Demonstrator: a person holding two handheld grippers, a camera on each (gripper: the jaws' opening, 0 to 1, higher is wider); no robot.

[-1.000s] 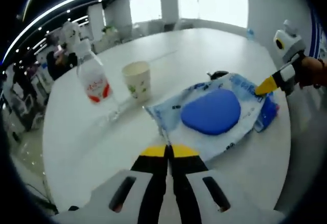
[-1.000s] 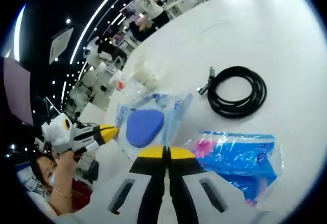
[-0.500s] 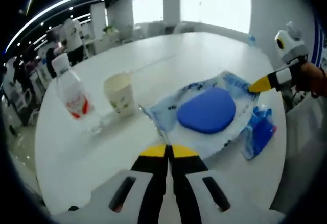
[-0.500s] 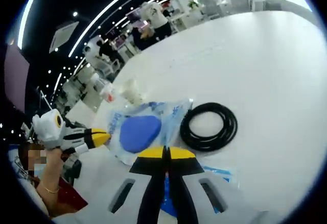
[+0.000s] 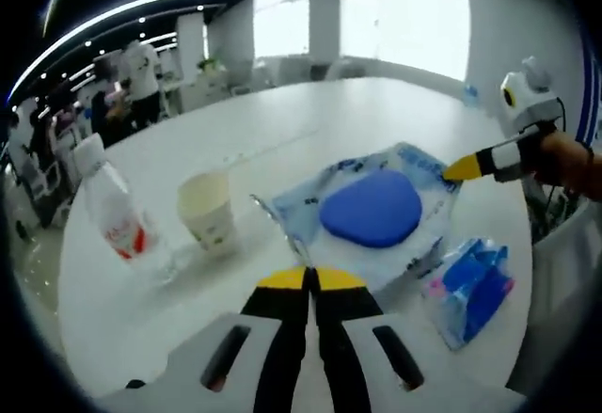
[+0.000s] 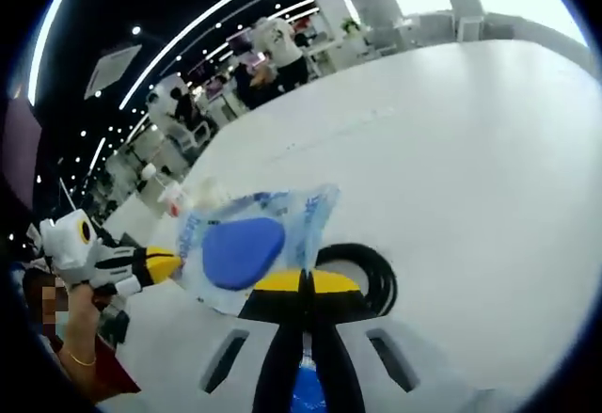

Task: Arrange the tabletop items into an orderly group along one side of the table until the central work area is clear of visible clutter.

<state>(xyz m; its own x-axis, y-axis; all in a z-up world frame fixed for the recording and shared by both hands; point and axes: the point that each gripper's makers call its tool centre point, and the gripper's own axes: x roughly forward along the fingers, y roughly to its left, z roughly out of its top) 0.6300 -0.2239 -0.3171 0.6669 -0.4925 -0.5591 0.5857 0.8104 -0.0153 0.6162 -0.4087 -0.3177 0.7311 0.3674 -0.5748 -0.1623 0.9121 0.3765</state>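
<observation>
I am holding both grippers pressed together: left gripper (image 5: 307, 279) pinching the wipes pack (image 5: 372, 208), right gripper (image 6: 303, 283) over the cable (image 6: 369, 269). Beyond, the cup (image 5: 208, 211) and bottle (image 5: 111, 208) are standing near; dragging could topple them.

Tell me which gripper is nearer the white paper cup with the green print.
Left. The left gripper sits just right of the white paper cup, jaws shut. The right gripper is far across the clear wet-wipe pack with the blue lid.
</observation>
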